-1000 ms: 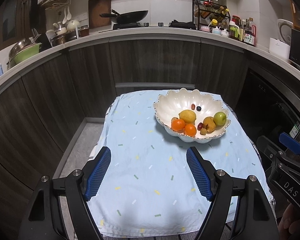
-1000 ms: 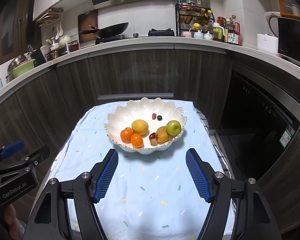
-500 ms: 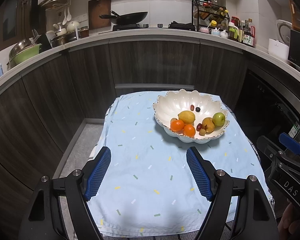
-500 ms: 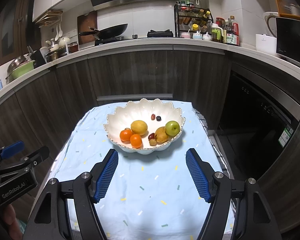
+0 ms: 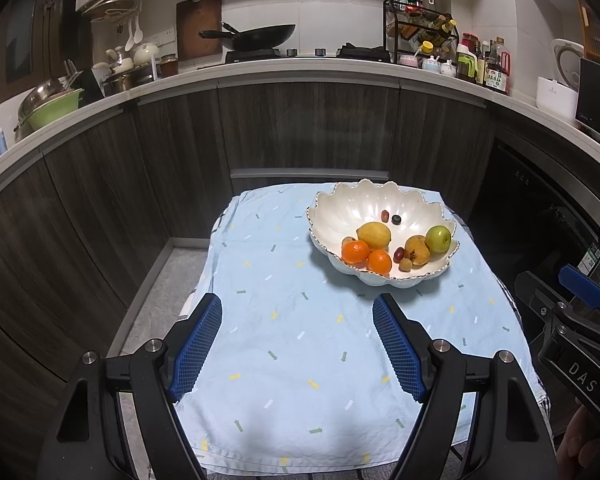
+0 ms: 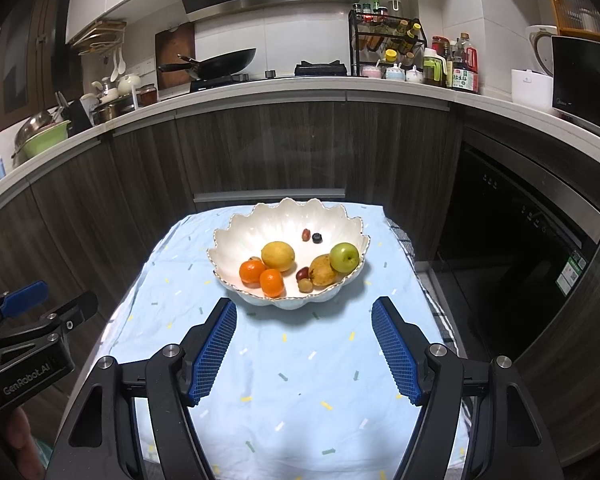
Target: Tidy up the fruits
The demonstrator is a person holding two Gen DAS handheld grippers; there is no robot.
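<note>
A white scalloped bowl [image 5: 364, 204] [image 6: 276, 220] stands on a light blue cloth at the far right of the small table. In it lie a lemon [image 5: 374, 235] [image 6: 277, 255], two oranges [image 5: 355, 251] [image 6: 252, 271], a pear [image 5: 417, 250] [image 6: 323, 270], a green apple [image 5: 438, 239] [image 6: 344, 257] and a few small dark fruits. My left gripper [image 5: 298, 320] is open and empty above the cloth, short of the bowl. My right gripper [image 6: 304, 322] is open and empty, just in front of the bowl.
The blue cloth [image 5: 300, 340] covers a small table with floor to its left. Dark cabinets and a curved counter [image 5: 300, 70] with a wok, pots and bottles stand behind. A dark oven front [image 6: 520, 260] is at the right.
Both grippers drew back and rose slightly; the bowl sits a little higher in both views. Jaws stayed open.
</note>
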